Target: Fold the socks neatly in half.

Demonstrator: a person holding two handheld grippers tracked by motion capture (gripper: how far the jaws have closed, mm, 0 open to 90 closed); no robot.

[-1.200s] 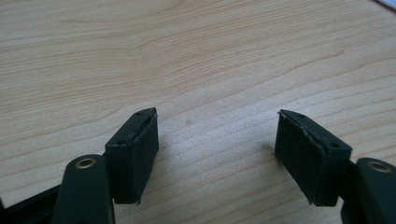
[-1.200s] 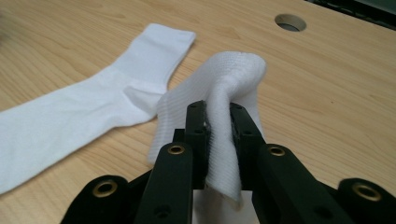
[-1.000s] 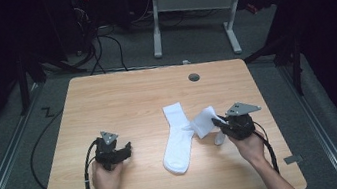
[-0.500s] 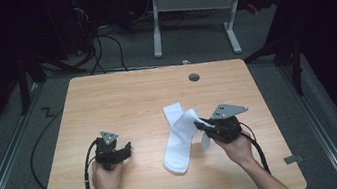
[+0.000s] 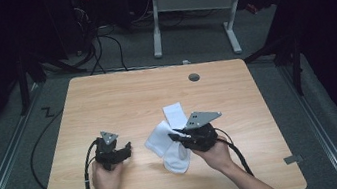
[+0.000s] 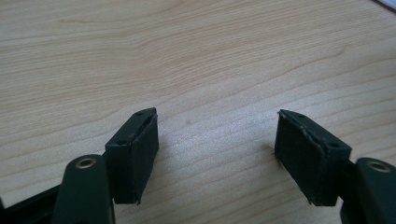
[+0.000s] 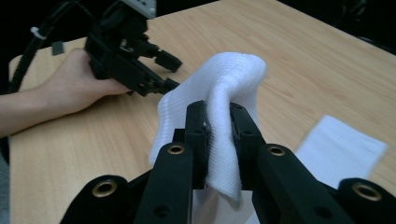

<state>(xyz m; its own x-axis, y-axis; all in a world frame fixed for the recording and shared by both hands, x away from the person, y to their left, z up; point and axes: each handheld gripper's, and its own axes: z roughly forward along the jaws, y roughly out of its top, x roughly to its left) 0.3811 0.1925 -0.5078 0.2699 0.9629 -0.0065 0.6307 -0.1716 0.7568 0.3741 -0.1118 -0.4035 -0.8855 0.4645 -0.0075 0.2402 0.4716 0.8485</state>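
A white sock (image 5: 167, 140) lies on the wooden table (image 5: 121, 96), bunched up near its middle. My right gripper (image 5: 175, 136) is shut on a fold of the sock (image 7: 219, 102), and the cloth drapes up and over both pads. The sock's flat cuff end (image 5: 174, 114) lies on the table beyond the gripper. My left gripper (image 5: 126, 149) rests low on the table to the left of the sock. Its jaws stand open with bare wood between the pads (image 6: 140, 154).
A round grommet hole (image 5: 194, 77) sits near the table's far edge. Cables (image 5: 89, 172) trail from both grippers toward the near edge. A desk frame (image 5: 192, 15) stands on the floor behind the table.
My right gripper has moved left across the table with the sock's end in it, folding the sock over itself. The left gripper has stayed where it was.
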